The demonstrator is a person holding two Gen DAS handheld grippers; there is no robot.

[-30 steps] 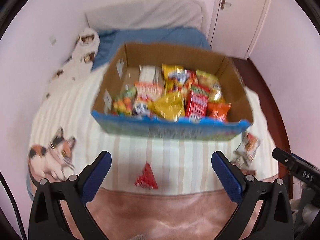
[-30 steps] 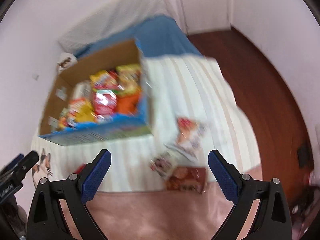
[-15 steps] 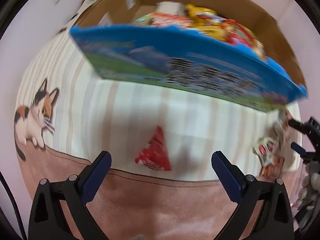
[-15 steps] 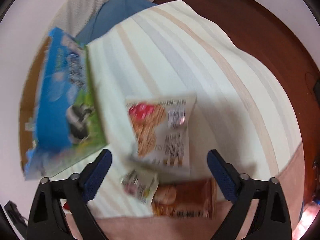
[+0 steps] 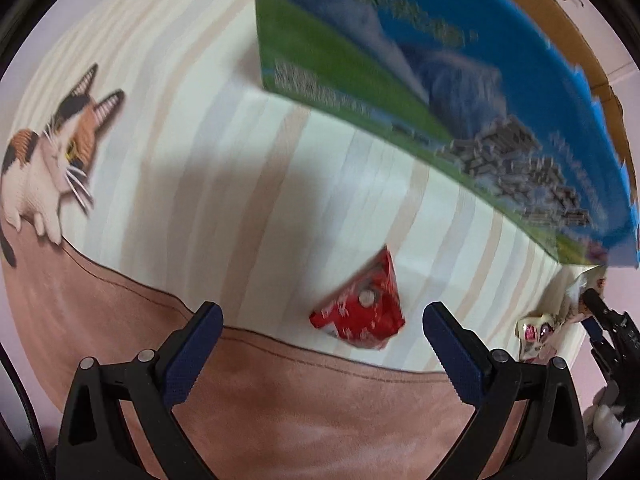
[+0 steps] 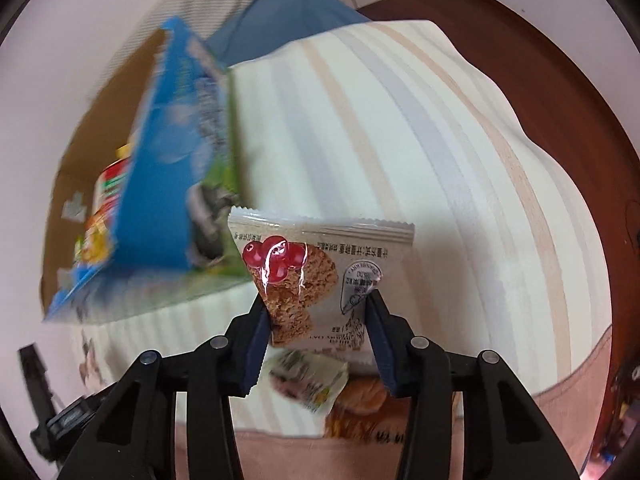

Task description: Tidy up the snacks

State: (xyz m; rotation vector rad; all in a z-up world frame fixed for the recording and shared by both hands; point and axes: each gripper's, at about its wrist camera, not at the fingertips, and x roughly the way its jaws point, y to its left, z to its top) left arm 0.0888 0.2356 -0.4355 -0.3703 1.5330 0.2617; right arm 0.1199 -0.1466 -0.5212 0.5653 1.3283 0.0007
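A cardboard snack box with a blue printed front [image 5: 440, 92] stands on the striped bed; it also shows in the right wrist view [image 6: 172, 184], with packets inside. A red triangular packet [image 5: 360, 312] lies on the blanket just ahead of my open, empty left gripper [image 5: 320, 344]. My right gripper [image 6: 316, 328] has closed on a silver oat-cookie packet with red berries [image 6: 320, 264]. A small pale packet [image 6: 308, 380] and a brown packet [image 6: 360, 404] lie under it.
The bed has a striped cover [image 6: 420, 140] and a pink blanket edge [image 5: 280, 400] with a cat print [image 5: 48, 168]. Dark wood floor [image 6: 560, 60] lies right of the bed. The right gripper shows at the left view's right edge [image 5: 608, 328], beside small packets [image 5: 536, 328].
Both grippers dropped toward the bed. The left one neared the red packet. The right jaws narrowed from wide open onto the oat-cookie packet.
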